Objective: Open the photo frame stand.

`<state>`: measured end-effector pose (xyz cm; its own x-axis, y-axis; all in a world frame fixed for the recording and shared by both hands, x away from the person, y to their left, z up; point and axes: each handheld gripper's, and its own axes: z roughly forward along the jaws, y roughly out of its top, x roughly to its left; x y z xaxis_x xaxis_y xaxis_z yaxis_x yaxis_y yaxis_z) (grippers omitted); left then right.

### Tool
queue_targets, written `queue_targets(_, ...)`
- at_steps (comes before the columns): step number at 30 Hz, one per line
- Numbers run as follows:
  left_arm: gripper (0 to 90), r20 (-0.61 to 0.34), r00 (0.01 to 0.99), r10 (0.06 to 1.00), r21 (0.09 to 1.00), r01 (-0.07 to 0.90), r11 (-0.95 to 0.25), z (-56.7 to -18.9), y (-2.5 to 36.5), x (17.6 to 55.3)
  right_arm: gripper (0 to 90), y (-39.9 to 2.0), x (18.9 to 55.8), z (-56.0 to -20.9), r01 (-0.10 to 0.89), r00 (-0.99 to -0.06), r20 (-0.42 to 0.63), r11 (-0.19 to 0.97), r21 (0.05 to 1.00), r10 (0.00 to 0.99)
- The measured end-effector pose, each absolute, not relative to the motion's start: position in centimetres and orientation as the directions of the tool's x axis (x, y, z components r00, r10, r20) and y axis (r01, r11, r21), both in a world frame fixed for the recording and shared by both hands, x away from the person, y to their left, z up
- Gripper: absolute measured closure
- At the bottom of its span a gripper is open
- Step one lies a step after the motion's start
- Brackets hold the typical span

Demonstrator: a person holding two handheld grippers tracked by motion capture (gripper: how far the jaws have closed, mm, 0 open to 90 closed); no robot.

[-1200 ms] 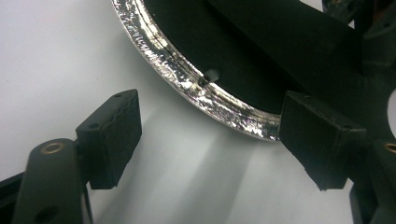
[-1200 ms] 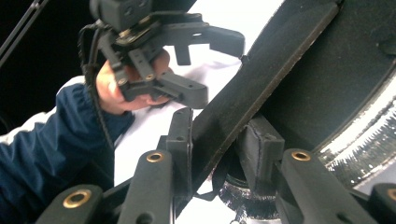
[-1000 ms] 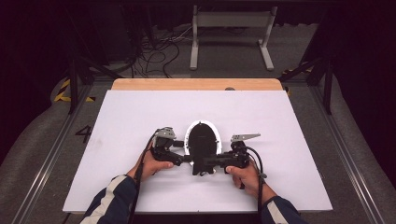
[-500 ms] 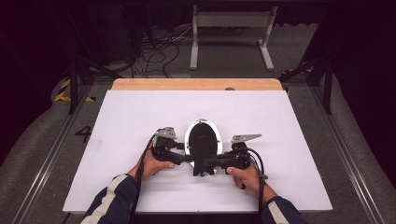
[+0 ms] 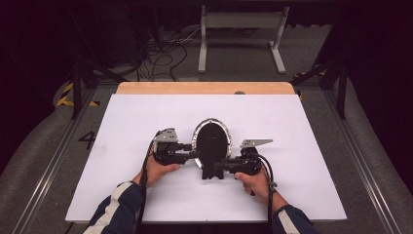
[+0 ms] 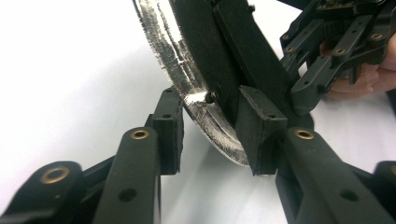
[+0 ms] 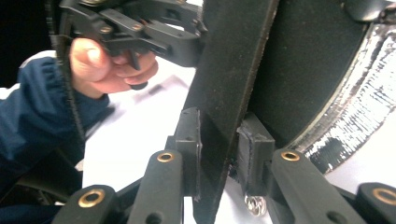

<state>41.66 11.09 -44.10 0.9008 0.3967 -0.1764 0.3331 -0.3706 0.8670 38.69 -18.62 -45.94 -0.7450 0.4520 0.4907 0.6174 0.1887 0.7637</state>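
Observation:
An oval frame (image 5: 211,136) with a silver rim (image 6: 187,88) lies face down on the white table, its black back and stand strut (image 7: 229,93) facing up. My left gripper (image 5: 195,155) straddles the left rim. Its jaws have just been closing: one pad (image 6: 259,130) lies against the black back, while the other (image 6: 169,130) stands a sliver off the rim. My right gripper (image 5: 217,166) has just closed a little further and its pads (image 7: 189,149) press on the strut from both sides. The right gripper (image 6: 327,51) also shows in the left gripper view, the left gripper (image 7: 140,28) in the right gripper view.
The white board (image 5: 122,136) covers a wooden tabletop (image 5: 204,87) whose far edge shows. Beyond it are cables and a metal stand (image 5: 241,34) on the floor. Both forearms in dark striped sleeves (image 5: 117,204) come in over the near edge.
The left gripper's jaws have drawn in around the frame's left rim. Both hands and the frame stay where they were.

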Motion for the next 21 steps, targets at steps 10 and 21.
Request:
queue_targets(10, 69.0, -0.044, 0.896, 0.442, 0.900, 0.227, -0.371, -43.2, 10.7, 40.7, 77.5, -18.6, 38.7, -45.1, 0.595, -0.753, 0.453, 0.200, 0.778, 0.478)
queue_targets(21, 72.6, 0.064, 0.886, 0.459, 0.910, 0.137, -0.391, -43.1, 10.8, 40.5, 77.7, -18.0, 38.5, -44.4, 0.550, -0.776, 0.380, 0.244, 0.799, 0.504)
